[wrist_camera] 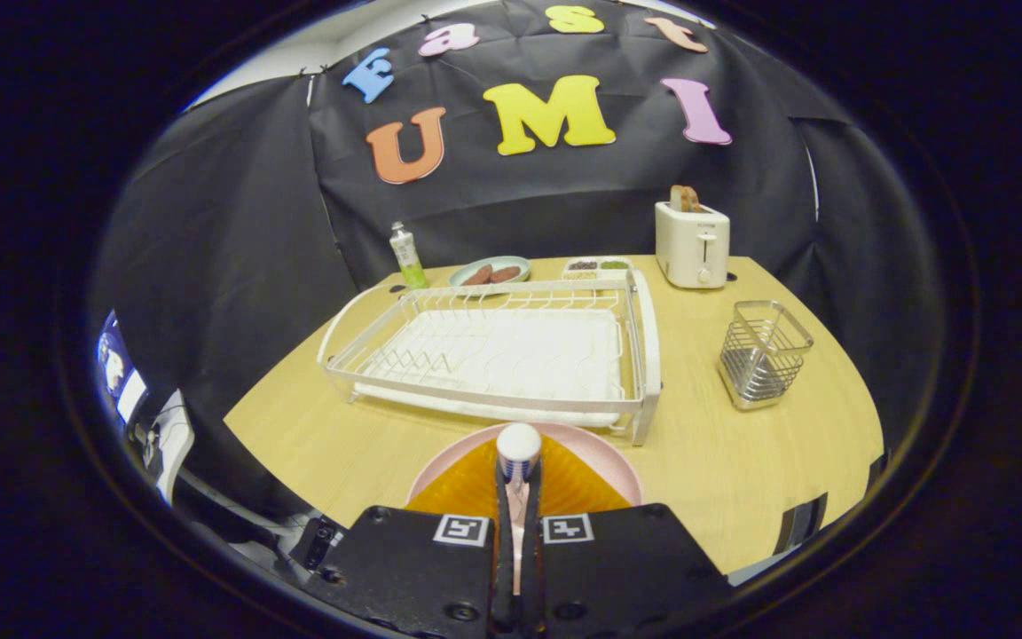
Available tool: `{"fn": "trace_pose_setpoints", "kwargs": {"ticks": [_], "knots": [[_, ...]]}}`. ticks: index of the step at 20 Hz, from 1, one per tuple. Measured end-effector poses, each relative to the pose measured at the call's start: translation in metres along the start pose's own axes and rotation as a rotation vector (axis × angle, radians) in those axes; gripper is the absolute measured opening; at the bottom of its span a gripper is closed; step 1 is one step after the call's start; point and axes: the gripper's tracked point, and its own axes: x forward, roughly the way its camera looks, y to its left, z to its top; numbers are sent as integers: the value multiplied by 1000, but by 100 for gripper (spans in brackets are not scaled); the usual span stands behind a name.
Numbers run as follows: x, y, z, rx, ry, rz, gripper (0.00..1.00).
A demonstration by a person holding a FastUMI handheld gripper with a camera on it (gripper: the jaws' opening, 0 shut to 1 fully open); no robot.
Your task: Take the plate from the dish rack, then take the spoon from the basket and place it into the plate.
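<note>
Wire dish rack (493, 351) empty; pink plate (604, 457) out on table just ahead of your fingers. Cutlery basket (761, 353) empty. Your gripper (518, 484) clamped on spoon (518, 448) over plate, judged: only release left. No legible writing on toaster (693, 244) or bottle (406, 256).

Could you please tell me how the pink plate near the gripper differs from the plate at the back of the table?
The pink plate lies just ahead of the fingers, in front of the dish rack; the green plate lies beyond the rack, near the bottle. The pink plate carries no food, while the green plate holds two brown pieces. The gripper, shut on the spoon, is over the pink plate. Both are round and lie flat on the table.
</note>
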Motion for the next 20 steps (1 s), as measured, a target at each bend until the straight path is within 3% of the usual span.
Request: {"fn": "trace_pose_setpoints", "kwargs": {"ticks": [7, 9, 12, 14, 20], "knots": [[1, -3, 4, -21, -10, -20, 18], [2, -11, 8, -19, -22, -39, 28], [-5, -20, 19, -12, -52, -66, 64], [-10, -26, 27, -14, -78, -88, 74], [-28, -31, 53, -24, -179, -125, 87]]}}
